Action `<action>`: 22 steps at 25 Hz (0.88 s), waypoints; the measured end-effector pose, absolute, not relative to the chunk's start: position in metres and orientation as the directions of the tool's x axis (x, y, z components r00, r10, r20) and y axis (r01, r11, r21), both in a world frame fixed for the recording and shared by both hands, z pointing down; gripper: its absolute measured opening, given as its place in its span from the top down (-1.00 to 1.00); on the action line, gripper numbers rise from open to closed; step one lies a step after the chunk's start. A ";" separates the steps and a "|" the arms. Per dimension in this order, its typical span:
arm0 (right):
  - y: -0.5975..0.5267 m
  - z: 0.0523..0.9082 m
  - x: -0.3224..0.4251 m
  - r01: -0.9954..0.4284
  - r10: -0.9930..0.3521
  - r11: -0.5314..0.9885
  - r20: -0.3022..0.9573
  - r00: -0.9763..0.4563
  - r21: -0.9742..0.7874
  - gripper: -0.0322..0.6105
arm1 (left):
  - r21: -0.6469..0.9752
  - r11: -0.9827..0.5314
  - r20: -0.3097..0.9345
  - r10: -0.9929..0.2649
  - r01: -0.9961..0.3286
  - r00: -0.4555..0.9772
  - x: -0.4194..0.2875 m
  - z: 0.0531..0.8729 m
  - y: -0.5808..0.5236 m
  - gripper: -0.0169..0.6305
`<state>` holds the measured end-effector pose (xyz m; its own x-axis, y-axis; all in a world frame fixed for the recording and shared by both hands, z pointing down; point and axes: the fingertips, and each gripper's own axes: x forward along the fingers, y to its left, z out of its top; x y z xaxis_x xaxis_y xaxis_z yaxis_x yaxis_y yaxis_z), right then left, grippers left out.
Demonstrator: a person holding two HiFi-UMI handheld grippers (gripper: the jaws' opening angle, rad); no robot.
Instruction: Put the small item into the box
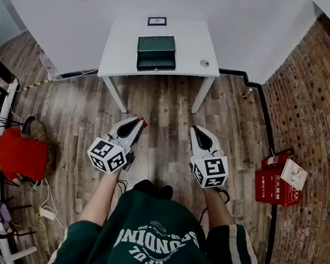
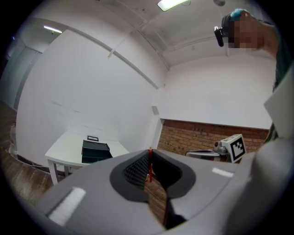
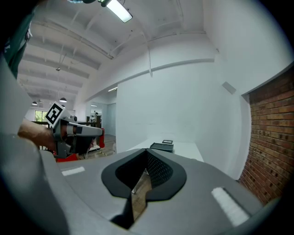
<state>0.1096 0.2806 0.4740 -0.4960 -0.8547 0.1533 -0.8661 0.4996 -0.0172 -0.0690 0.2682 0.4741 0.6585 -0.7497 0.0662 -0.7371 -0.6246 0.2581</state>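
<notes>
Box (image 1: 157,52) well apart; left claw (image 1: 141,123) clamps red item (image 2: 149,161); right claw (image 1: 194,128) closed.

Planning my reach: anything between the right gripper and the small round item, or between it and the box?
Nothing visible: only floor between right gripper and table, bare tabletop between small item and box.

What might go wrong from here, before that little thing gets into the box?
The small round item sits by the right edge of the white table; a clumsy approach might push it off. Both the left gripper and right gripper have jaws closed, so one must open first or it will bump the item.
</notes>
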 end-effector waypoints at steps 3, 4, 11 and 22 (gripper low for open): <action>0.275 0.477 0.115 -0.865 -0.852 0.501 0.158 -0.499 -0.032 0.89 | 0.261 -0.622 0.074 -0.750 -0.738 0.658 -0.065 0.477 0.266 0.74; 0.273 0.478 0.115 -0.865 -0.851 0.501 0.159 -0.500 -0.039 0.89 | 0.262 -0.620 0.076 -0.751 -0.740 0.656 -0.065 0.478 0.264 0.74; 0.241 0.486 0.106 -0.860 -0.844 0.509 0.173 -0.508 -0.046 0.89 | 0.284 -0.606 0.080 -0.758 -0.743 0.648 -0.073 0.486 0.232 0.74; 0.145 0.487 0.092 -0.874 -0.855 0.483 0.187 -0.484 -0.055 0.89 | 0.297 -0.640 0.072 -0.726 -0.709 0.684 -0.083 0.488 0.129 0.74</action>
<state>0.0915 0.1449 0.4866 -0.4841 -0.8548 0.1870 -0.8739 0.4830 -0.0547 -0.0826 0.1286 0.4885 0.6844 -0.7255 0.0716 -0.7091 -0.6396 0.2968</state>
